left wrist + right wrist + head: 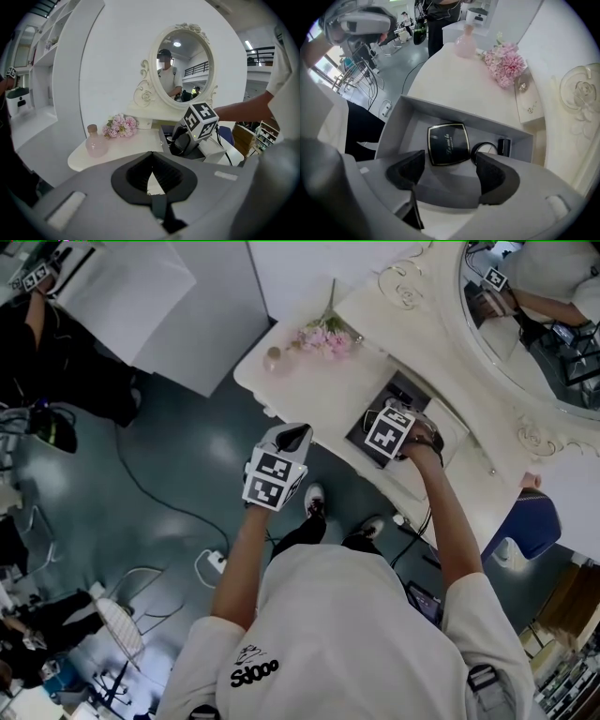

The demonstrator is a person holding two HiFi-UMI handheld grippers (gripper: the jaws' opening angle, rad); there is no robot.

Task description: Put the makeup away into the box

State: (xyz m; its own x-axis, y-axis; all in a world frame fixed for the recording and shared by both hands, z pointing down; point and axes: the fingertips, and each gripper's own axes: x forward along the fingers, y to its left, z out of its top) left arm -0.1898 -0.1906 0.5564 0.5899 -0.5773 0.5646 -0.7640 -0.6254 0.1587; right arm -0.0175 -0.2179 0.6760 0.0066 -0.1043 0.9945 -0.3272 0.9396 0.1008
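Note:
An open grey box [397, 127] stands on the white vanity table [454, 84]. In it lie a square black compact [448, 143], a round compact [485, 151] and a small black item [504, 146]. My right gripper [450, 164] points down over the box, open, with nothing between its pads; the square compact lies just beyond its tips. In the head view the right gripper [394, 432] covers most of the box [360, 432]. My left gripper [151, 154] hangs off the table's front edge, shut and holding nothing. It is left of the box [164, 136].
A pink bottle [466, 43] and pink flowers [505, 65] sit at the table's far left end. An oval mirror [183, 65] rises behind the box. A narrow cream ledge [528, 101] holds small jewellery. Cables [150, 493] run over the floor below.

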